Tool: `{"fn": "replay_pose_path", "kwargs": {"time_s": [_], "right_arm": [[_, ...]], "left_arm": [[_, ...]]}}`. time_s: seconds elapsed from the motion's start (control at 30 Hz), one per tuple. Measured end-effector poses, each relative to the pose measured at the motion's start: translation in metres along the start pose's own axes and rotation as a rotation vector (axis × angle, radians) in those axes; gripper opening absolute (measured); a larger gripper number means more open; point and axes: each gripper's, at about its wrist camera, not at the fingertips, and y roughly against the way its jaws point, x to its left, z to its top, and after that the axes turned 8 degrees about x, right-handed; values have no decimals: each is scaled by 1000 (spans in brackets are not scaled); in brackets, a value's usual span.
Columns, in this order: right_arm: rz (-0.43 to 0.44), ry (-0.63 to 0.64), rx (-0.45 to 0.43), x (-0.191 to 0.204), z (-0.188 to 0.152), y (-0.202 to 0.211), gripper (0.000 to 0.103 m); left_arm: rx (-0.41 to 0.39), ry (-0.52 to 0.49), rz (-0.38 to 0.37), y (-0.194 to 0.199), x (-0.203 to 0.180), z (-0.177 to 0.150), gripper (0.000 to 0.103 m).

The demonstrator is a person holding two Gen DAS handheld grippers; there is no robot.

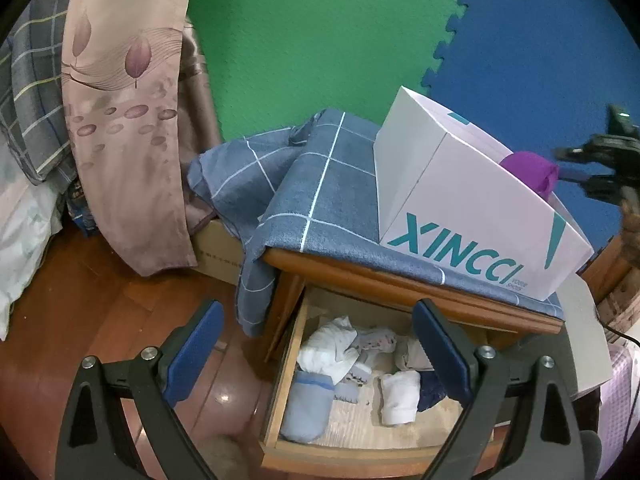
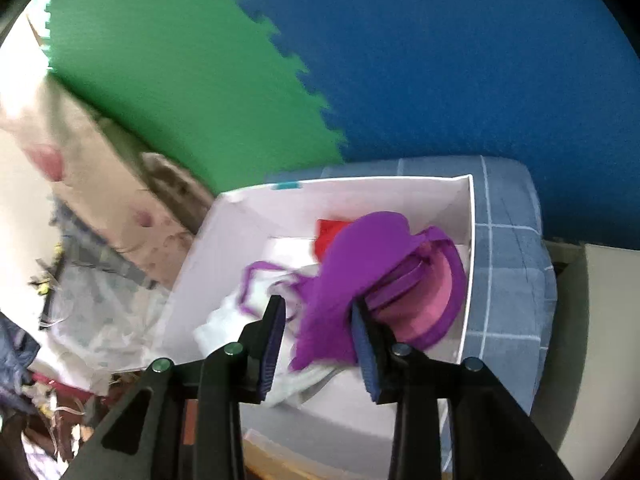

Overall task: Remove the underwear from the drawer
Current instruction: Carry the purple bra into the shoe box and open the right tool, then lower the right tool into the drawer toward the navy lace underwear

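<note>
Drop-off was the step: my right gripper (image 2: 318, 334) hung part-open above the purple bra (image 2: 360, 256) in the box (image 2: 224, 256), holding nothing, while my left gripper (image 1: 316, 344), wide open and empty, needed lowering into the drawer (image 1: 360, 420) beneath it.

Left view overlooks drawer (image 1: 360, 408); right view hovers close above shared box (image 2: 470, 240).

A home bedroom: wooden nightstand (image 1: 400, 276), clothes-filled drawer (image 1: 288, 380), checked bedding (image 1: 32, 92), floral curtain (image 1: 124, 120)

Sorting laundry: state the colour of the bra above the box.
Purple bra, clearest in the right wrist view.
</note>
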Motion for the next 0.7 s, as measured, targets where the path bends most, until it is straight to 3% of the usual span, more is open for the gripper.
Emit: {"fn": "replay_pose_path", "kwargs": {"time_s": [0.1, 0.17, 0.27, 0.33, 0.43, 0.5, 0.7], "right_arm": [[150, 109, -72, 22, -42, 35, 35], [183, 203, -83, 41, -75, 45, 35], [110, 367, -44, 70, -146, 30, 35], [3, 466, -22, 81, -187, 9, 35], [-50, 517, 79, 76, -232, -36, 34], [-136, 545, 141, 70, -248, -63, 33], [-202, 463, 322, 36, -259, -142, 33]], "left_arm": [[-6, 2, 1, 1, 0, -1, 93], [-5, 5, 0, 2, 0, -1, 93], [-4, 18, -4, 3, 0, -1, 93], [0, 23, -6, 3, 0, -2, 93], [-3, 16, -6, 4, -2, -3, 93], [-4, -1, 1, 4, -6, -5, 93], [4, -48, 12, 2, -15, -8, 94]]}}
